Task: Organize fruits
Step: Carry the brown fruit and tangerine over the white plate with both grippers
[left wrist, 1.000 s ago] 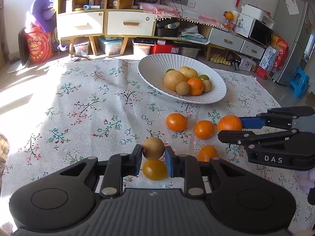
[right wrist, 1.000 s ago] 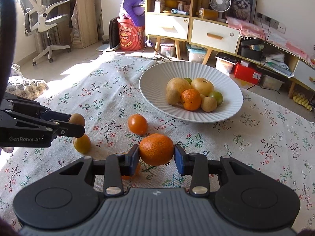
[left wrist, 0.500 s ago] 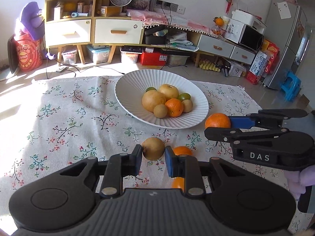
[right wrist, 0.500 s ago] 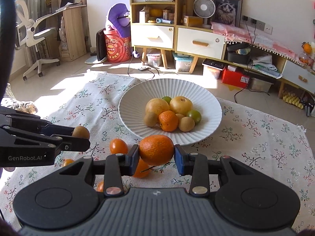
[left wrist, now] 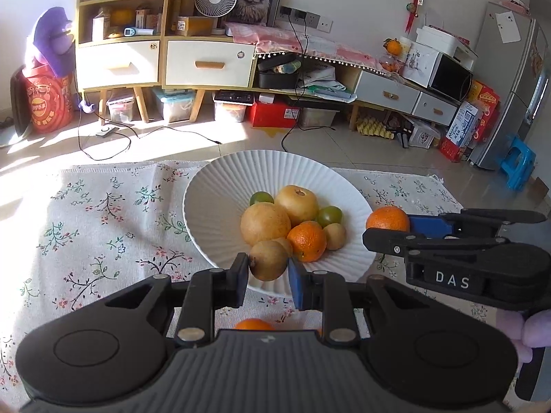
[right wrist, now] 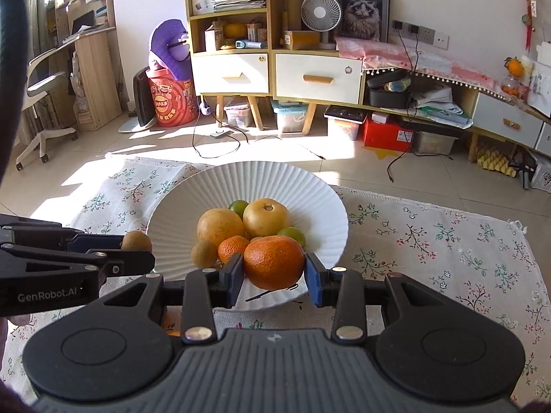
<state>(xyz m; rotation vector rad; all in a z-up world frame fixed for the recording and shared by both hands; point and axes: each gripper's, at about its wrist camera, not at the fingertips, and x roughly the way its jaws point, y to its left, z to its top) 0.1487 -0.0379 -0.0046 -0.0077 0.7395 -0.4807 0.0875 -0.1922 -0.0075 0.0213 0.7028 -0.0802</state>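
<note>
In the left wrist view the jaws of the left gripper (left wrist: pixel 268 277) pinch a small brown fruit (left wrist: pixel 268 260), held above the near rim of the white ribbed bowl (left wrist: pixel 213 186), which sits on a floral tablecloth (left wrist: pixel 103 227). The bowl already holds a heap: two large yellow-brown fruits, a mandarin (left wrist: pixel 307 241), two green ones and some small brown ones. The right gripper (left wrist: pixel 389 230) shows at the right, just beside the bowl's rim, clamped on an orange (left wrist: pixel 387 218). One loose orange fruit (left wrist: pixel 253 324) peeks out on the cloth below the left gripper's body, with a sliver of another beside it, so by my judgement most of the sorting is done, two fruits are about to go in, and a few remain. In the right wrist view the right gripper's jaws press on either side of the orange (right wrist: pixel 274 262), over the bowl's near edge (right wrist: pixel 165 227); the left gripper (right wrist: pixel 134 247) reaches in from the left with its brown fruit (right wrist: pixel 137 240) at the rim. The heaped pile (right wrist: pixel 241 230) fills the middle of the bowl, so new fruit may roll off it, and the two grippers work close together. Behind stand a cabinet (right wrist: pixel 275 69) and a fan (right wrist: pixel 321 12), well apart from the work.
</note>
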